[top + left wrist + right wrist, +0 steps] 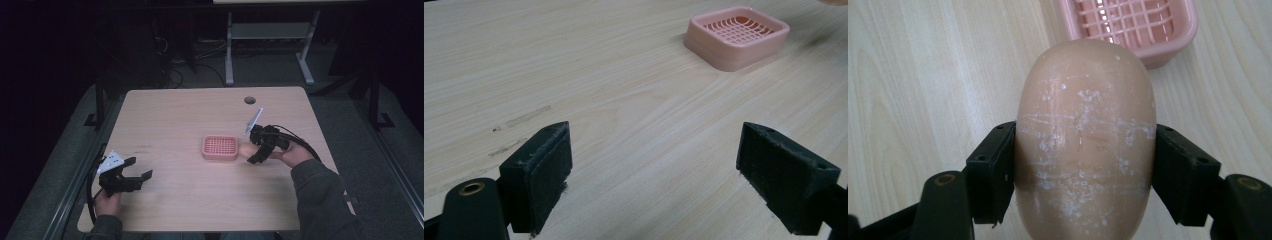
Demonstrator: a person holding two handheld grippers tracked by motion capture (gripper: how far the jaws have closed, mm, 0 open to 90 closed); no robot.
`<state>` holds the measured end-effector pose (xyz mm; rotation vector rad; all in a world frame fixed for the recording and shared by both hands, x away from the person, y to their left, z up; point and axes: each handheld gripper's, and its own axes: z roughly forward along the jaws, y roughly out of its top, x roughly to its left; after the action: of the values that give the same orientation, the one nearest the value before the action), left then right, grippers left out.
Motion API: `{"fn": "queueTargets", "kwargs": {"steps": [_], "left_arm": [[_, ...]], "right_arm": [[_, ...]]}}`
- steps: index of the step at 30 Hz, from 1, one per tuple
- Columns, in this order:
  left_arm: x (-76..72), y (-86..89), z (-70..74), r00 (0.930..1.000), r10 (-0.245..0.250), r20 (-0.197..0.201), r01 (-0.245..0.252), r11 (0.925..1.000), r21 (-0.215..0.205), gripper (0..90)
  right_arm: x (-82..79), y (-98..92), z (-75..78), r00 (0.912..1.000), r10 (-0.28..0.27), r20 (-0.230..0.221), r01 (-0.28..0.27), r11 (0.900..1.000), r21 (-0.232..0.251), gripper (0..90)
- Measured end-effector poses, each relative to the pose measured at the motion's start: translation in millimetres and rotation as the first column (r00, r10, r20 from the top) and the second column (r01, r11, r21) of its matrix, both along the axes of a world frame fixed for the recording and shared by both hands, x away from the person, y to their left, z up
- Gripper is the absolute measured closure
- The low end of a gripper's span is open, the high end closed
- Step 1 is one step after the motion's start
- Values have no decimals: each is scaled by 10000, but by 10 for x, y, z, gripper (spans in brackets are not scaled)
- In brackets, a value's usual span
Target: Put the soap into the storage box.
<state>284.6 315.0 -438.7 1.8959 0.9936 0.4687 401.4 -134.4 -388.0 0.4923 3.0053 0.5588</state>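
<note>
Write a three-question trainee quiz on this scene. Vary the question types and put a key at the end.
1. True or false: the right gripper holds the soap between its jaws.
2. The soap dish is: A) blue B) pink C) green.
3. Fill in: the left gripper has its jaws ____ above the table.

Key: 1 true; 2 B; 3 open.

Light wood surface, round hole near far edge. Faint dark scuffs on the grain. Beyond: grey floor, white frame legs, loose cables.
</note>
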Motion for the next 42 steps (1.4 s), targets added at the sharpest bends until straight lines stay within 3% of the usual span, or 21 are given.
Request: {"fn": "queueTargets", "kwargs": {"steps": [21,25,36,39,42], "left_arm": [[5,-1,0,10000,-8,30,8,10000,8,143],[3,0,1,10000,-1,27,1,10000,9,143],[3,-1,2,10000,5,54,-5,10000,1,143],[5,0,2,10000,0,61,0,10000,-5,143],[5,-1,2,10000,11,67,-11,10000,0,143]], "right_arm": [[220,244,120,9994,334,37,-334,9994,-7,316],[256,259,130,9994,344,45,-345,9991,249,316],[349,378,151,9988,493,2,-493,9988,18,316],[377,398,154,9987,509,-53,-507,9985,197,316],[402,433,144,9985,553,-63,-553,9985,-32,316]]}}
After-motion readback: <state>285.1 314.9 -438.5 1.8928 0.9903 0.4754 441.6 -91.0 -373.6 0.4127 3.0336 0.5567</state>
